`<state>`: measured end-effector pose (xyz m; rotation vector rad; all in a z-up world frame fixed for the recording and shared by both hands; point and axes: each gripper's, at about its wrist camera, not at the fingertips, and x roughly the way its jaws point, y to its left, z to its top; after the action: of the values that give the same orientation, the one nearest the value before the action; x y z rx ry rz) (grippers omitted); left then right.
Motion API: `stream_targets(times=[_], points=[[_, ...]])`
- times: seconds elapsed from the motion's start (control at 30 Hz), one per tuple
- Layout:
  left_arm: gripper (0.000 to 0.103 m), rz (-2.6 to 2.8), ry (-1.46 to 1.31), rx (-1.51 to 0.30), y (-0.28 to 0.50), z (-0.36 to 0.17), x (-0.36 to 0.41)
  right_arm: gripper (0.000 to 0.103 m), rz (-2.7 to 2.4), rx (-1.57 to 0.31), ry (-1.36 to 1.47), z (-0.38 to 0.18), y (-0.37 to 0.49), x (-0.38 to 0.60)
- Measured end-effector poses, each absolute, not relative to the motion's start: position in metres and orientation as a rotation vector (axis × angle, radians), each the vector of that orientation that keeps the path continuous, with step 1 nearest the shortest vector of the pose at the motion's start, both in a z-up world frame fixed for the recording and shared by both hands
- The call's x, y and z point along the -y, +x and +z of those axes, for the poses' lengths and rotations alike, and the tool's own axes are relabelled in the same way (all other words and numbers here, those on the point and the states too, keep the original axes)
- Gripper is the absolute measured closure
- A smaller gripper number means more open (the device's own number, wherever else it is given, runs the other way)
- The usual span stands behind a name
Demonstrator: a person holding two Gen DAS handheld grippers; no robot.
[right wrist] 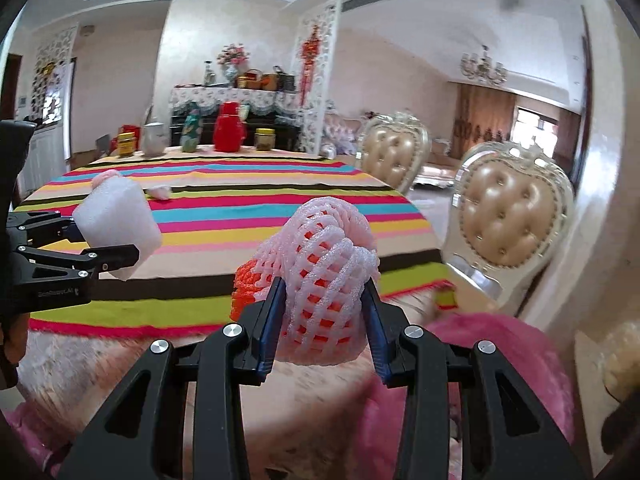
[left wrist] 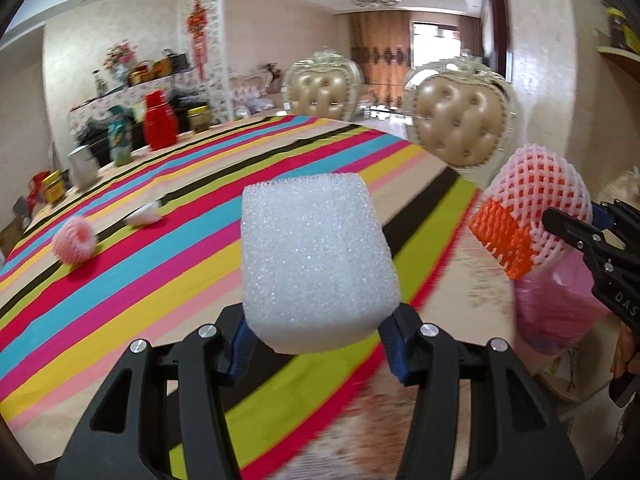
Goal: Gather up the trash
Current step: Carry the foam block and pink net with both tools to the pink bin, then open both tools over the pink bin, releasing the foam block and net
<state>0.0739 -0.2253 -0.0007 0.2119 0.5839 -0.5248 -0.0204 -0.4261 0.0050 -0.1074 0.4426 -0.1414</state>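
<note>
We see the left hand-held gripper [left wrist: 316, 344] clamping a white foam block [left wrist: 316, 260] above the striped bench [left wrist: 160, 216]. Right of that block, the right hand-held gripper [right wrist: 326, 320] clamps pink-and-orange foam netting [right wrist: 324, 264] over a pink bag [right wrist: 500, 360].

Each camera sits just behind its own fingers, looking forward and slightly down over the near edge of the striped tabletop [left wrist: 160, 240]. The left view faces toward 1 o'clock, the right toward 11. Both share the tabletop, the chairs [right wrist: 508, 216] and the red jug [left wrist: 160, 124].
</note>
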Motion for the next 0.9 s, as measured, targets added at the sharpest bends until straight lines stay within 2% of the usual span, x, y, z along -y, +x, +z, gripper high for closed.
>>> stream_targets(times=[0.47, 0.9], points=[[0.051, -0.857, 0.267, -0.541, 0.028, 0.007, 0.34, 0.065, -0.422, -0.474, -0.077, -0.003, -0.085, 0.522], [0.05, -1.072, 0.322, -0.548, 0.011, -0.008, 0.461, 0.063, -0.522, -0.487, -0.012, -0.011, -0.1, 0.58]])
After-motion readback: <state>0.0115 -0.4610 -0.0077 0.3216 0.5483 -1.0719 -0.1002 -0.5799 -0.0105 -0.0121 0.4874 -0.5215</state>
